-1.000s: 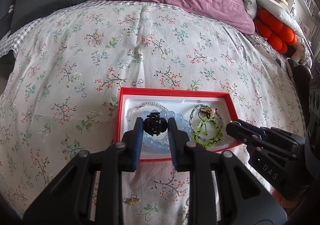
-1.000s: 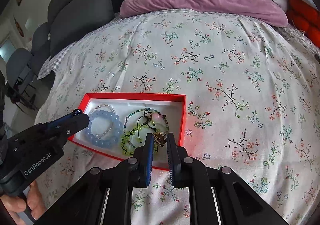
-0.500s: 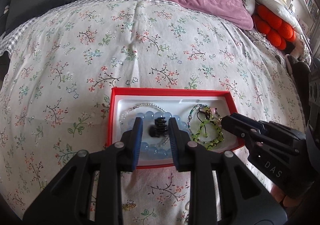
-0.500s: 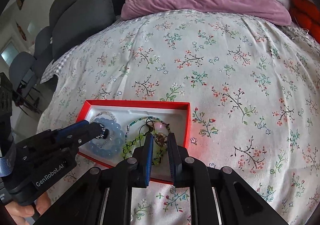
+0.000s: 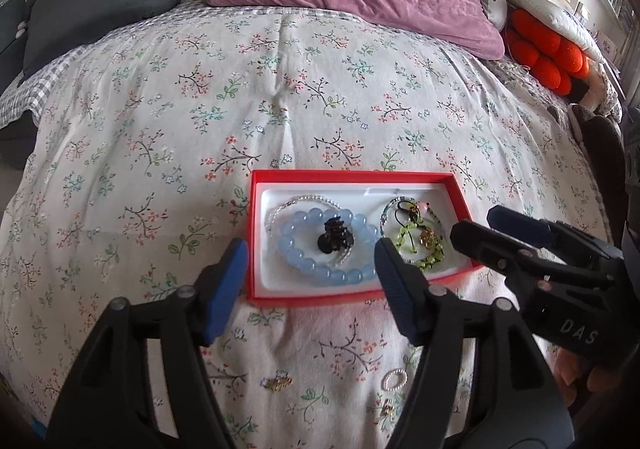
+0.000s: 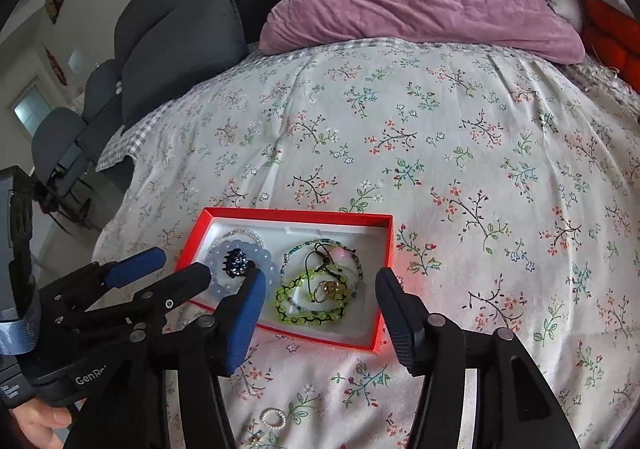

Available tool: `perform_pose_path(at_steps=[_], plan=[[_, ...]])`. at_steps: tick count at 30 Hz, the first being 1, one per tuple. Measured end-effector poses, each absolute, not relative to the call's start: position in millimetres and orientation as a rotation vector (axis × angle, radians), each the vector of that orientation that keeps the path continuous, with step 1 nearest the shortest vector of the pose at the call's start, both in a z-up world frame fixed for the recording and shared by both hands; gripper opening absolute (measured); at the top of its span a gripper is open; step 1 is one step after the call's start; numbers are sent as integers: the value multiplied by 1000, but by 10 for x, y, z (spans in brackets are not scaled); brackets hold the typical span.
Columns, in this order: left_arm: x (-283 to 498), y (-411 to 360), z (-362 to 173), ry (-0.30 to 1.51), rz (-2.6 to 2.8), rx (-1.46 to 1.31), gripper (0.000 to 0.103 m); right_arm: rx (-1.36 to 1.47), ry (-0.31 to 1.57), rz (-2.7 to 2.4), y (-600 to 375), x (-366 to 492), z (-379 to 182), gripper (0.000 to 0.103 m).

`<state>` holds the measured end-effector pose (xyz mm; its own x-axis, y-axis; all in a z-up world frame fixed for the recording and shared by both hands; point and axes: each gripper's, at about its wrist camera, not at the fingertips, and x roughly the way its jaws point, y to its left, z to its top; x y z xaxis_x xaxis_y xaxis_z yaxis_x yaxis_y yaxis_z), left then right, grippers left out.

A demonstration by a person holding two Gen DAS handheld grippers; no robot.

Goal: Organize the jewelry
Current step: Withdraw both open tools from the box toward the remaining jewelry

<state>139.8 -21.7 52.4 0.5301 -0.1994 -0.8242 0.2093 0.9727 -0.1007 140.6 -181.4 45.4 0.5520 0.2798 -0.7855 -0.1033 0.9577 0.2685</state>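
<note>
A red box (image 5: 460,205) with a white inside sits on the flowery bed cover (image 5: 280,89), in the lower middle of both views. It is there so all the jewelry has one home.

The left tool (image 5: 310,269) hangs over the left half of the box. Its blue pads are opening wide and nothing is between them. Right under it a small black hair claw (image 5: 335,236) lies in the middle of a ring of pale blue beads (image 5: 320,273). I think the tool has let the claw go there.

The right tool (image 6: 320,299) hangs over the right half of the box. Its pads are opening too, with nothing pinched. Under it a little gold piece (image 6: 330,289) rests on a bright green bracelet (image 6: 308,315), beside dark cords and a thin string of small beads (image 6: 320,243). It looks just dropped.

The jewelry looks shiny and tangled. A clear bead bracelet (image 5: 304,201) peeks out behind the blue one.

Some bits are not in the box yet. A small gold charm (image 5: 279,383) and a tiny sparkly ring (image 5: 394,378) lie on the bed at the bottom of the left view. I think they go in next. They are so small they may be hard to pinch
</note>
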Motion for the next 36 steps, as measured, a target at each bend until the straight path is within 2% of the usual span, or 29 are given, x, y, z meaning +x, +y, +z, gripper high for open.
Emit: perform_pose_path(at_steps=[3,5,6,14,24,36], plan=[[1301,-179,547,986,-243,37,77,173,960,237,-1793,1317,505,61],[1230,-140,551,996,-232,46,84,160,961,234,-1797,1238,527,69],[1197,-116,549,1003,-228,45,84,158,961,233,-1804,1201,534,73],[943,59,469,1070,-225,51,94,105,994,211,-1870,910,539,81],[651,228,330,1127,-249,85,95,106,1110,174,-2011,694,375,81],[218,310,33,1145,-380,236,95,-33,1105,140,-2122,354,289,81]])
